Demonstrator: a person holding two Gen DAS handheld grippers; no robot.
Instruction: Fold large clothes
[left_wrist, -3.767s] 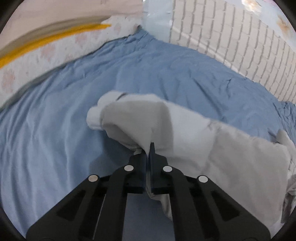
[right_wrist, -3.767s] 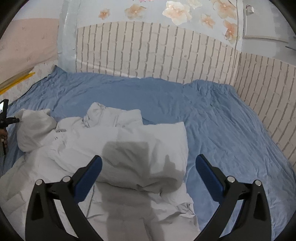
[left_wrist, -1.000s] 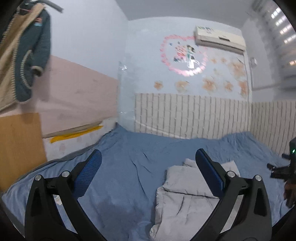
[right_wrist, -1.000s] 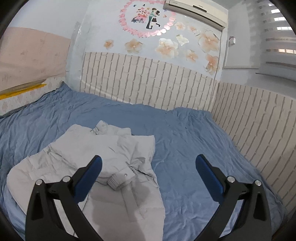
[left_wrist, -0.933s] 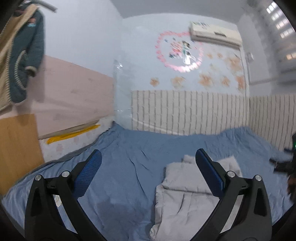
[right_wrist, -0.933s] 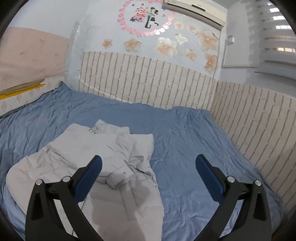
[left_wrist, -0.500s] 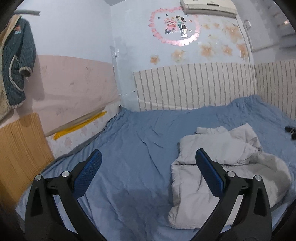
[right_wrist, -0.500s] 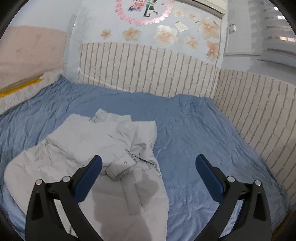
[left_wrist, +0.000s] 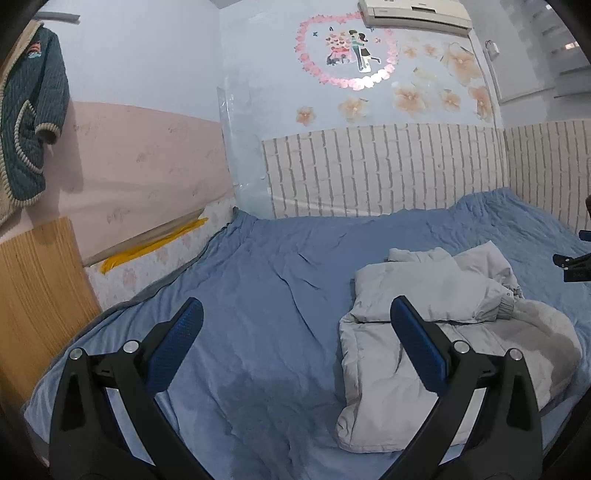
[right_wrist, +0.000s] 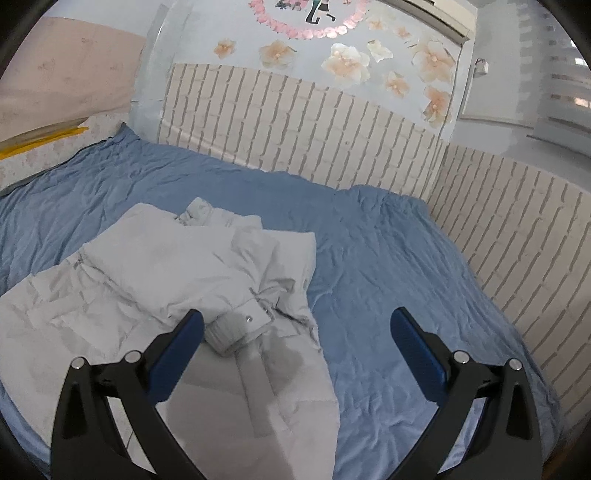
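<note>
Hovering: left tongs (left_wrist: 295, 339) and right tongs (right_wrist: 295, 339) spread wide, empty.
Jacket (right_wrist: 177, 266): sleeves crossed inward on bed (right_wrist: 388, 258), narrowing it, likely for lengthwise fold.

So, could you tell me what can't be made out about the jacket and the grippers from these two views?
- Grey jacket: its near hem is hidden behind the right gripper and cut off by the frame's bottom edge in the right wrist view.
- In the left wrist view, the left gripper finger covers part of the jacket's left side.
- The right gripper shows only as a dark sliver at the left view's right edge.
</note>
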